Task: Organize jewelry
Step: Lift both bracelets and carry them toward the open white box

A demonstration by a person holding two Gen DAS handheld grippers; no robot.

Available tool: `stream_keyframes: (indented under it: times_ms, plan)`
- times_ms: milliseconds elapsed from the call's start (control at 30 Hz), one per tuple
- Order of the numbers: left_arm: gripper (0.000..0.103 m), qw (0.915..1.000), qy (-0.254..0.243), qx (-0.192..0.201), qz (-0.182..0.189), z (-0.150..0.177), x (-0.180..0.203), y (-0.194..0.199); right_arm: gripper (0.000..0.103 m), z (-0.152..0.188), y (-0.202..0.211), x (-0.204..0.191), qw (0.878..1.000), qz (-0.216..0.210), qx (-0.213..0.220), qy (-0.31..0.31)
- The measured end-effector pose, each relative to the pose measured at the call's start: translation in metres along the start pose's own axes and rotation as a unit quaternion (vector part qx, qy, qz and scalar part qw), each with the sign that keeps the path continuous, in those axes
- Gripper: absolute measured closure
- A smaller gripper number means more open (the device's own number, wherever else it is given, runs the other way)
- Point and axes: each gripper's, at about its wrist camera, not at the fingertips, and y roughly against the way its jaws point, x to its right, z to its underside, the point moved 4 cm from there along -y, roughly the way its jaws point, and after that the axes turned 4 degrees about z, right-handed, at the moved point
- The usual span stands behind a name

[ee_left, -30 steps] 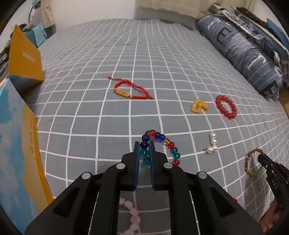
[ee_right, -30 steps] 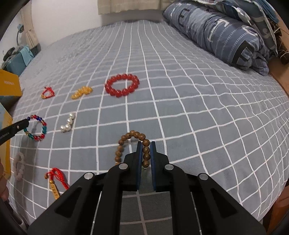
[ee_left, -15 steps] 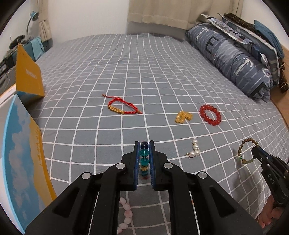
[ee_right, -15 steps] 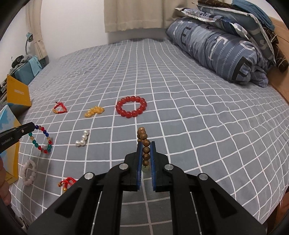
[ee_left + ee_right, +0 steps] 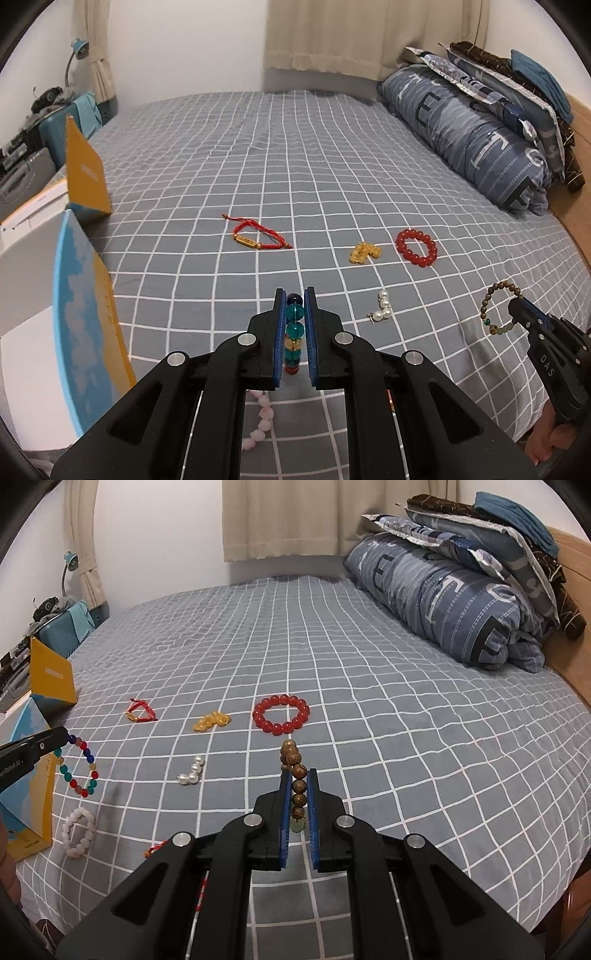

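Jewelry: bracelets and loose bead pieces lie spread over the grey checked bedsheet (image 5: 295,155); two bracelets are lifted clear of it, one in each gripper.
Box at far left: open blue-and-yellow box (image 5: 85,325), its lid flap upright, at the bed's left edge.
White bead bracelet: flat on the sheet just beside the box (image 5: 78,832); in the left wrist view only a pale pink-white strand of it shows under the gripper.
Left gripper: (image 5: 295,297) closed tight on the multicolored glass bead bracelet (image 5: 294,332); blue, teal, amber and red beads sit in a row between the blue pads, and in the right wrist view the loop hangs free below the tip, off the sheet.
Red cord bracelet with gold bar: (image 5: 256,238) on the sheet, ahead of the left gripper, well apart from it.
Second red cord piece: (image 5: 157,848) near the bed's front edge, partly hidden by the right gripper's body.
Yellow bead cluster: (image 5: 364,253) bunched, near the red bead bracelet.
Pearl piece: (image 5: 382,310) short string of white beads, between the two grippers.
Red bead bracelet: (image 5: 281,714) a round loop lying flat.
Right gripper: (image 5: 298,773) clamped shut on the brown wooden bead bracelet (image 5: 297,782), which carries a green bead; the loop hangs above the sheet.
Rolled duvet: (image 5: 469,136) blue, lettered, along the right side with folded bedding stacked on it.
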Motion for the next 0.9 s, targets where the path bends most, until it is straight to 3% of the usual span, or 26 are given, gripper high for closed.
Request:
stream_keyframes:
  times_ms: [533, 900]
  plan:
    - [0.094, 0.9994, 0.003, 0.029, -0.016, 0.003, -0.013, 0.058, 0.096, -0.008, 0.048, -0.024, 1.000, -0.005, 0.022, 0.018]
    - [0.094, 0.9985, 0.018, 0.044, -0.028, 0.009, -0.040, 0.099, 0.096, -0.007, 0.071, -0.071, 0.998, -0.022, 0.023, 0.049]
